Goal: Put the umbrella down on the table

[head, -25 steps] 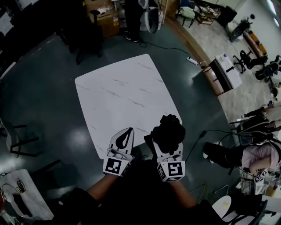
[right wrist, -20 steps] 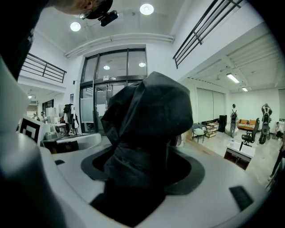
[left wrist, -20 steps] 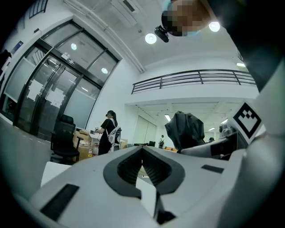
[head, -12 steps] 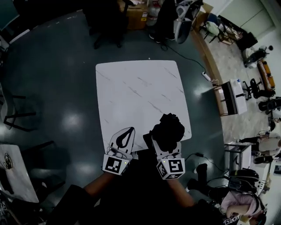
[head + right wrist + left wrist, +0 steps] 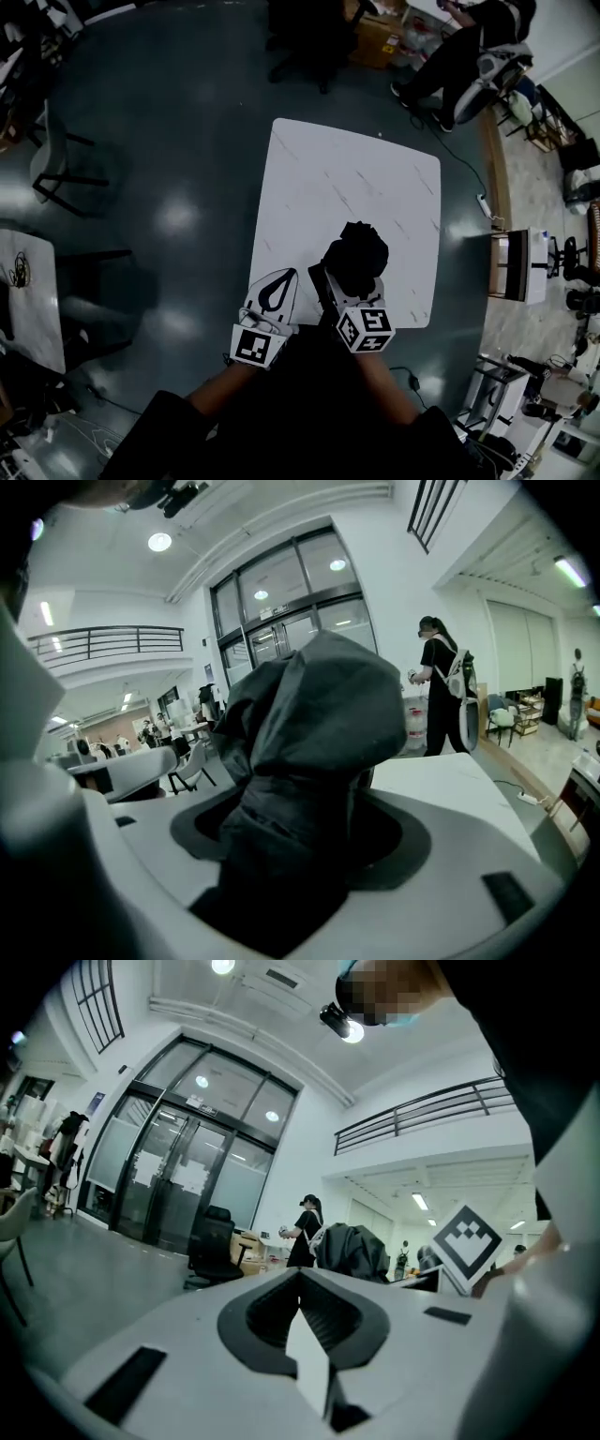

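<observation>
Over the near edge of the white marble-patterned square table (image 5: 347,178), the left gripper (image 5: 283,276) points forward from a dark-sleeved arm. Its own view shows the jaws pressed together with nothing between them. Just to its right, over the same table edge, the right gripper (image 5: 349,298) is clamped on a bunched black fabric umbrella (image 5: 357,257), which hides the jaw tips from the head view. Only the right gripper view shows the cloth filling the space between the jaws

right gripper (image 5: 298,850) jaws clamp the dark folded umbrella (image 5: 305,752)
</observation>
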`<action>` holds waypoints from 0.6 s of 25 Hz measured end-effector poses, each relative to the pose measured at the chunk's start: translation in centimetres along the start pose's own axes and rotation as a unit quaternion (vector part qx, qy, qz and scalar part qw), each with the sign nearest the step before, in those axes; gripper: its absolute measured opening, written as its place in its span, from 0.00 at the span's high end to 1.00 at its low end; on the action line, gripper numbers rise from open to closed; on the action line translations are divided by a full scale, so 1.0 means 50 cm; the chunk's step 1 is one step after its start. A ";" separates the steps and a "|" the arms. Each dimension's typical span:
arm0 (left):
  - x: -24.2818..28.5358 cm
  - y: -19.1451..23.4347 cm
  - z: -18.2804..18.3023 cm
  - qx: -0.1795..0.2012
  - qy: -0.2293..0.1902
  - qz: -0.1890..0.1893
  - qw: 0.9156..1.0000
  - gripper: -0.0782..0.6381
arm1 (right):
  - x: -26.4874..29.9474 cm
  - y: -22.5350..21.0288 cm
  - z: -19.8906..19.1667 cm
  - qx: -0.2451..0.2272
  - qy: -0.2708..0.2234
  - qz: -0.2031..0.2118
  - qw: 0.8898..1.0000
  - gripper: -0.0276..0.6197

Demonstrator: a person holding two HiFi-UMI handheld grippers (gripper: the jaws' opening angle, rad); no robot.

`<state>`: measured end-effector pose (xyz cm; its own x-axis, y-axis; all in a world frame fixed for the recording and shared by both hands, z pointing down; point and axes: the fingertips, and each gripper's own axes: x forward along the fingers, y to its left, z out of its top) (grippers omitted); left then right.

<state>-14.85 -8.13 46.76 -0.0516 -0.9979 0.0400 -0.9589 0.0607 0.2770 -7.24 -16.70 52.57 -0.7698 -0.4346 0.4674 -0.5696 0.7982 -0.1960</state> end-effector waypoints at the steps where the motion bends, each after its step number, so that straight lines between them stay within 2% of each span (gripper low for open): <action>1: -0.001 0.008 -0.001 0.004 -0.001 0.008 1.000 0.88 | 0.022 0.003 -0.004 -0.002 0.007 0.009 1.000 0.44; 7: 0.005 0.052 -0.003 0.001 0.006 0.053 0.999 0.88 | 0.135 0.009 -0.019 -0.001 0.039 0.045 0.998 0.44; 13: 0.014 0.076 -0.024 0.000 0.015 0.079 0.997 0.88 | 0.227 -0.022 -0.074 0.015 0.081 0.049 0.995 0.44; 15: 0.009 0.088 -0.023 0.007 0.012 0.103 0.995 0.88 | 0.258 -0.031 -0.091 0.009 0.092 0.047 0.995 0.44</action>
<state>-18.77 -8.29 49.07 -0.2407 -0.9634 0.1180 -0.9323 0.2632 0.2479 -14.94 -21.65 62.84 -0.7551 -0.2746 0.5953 -0.5049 0.8228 -0.2608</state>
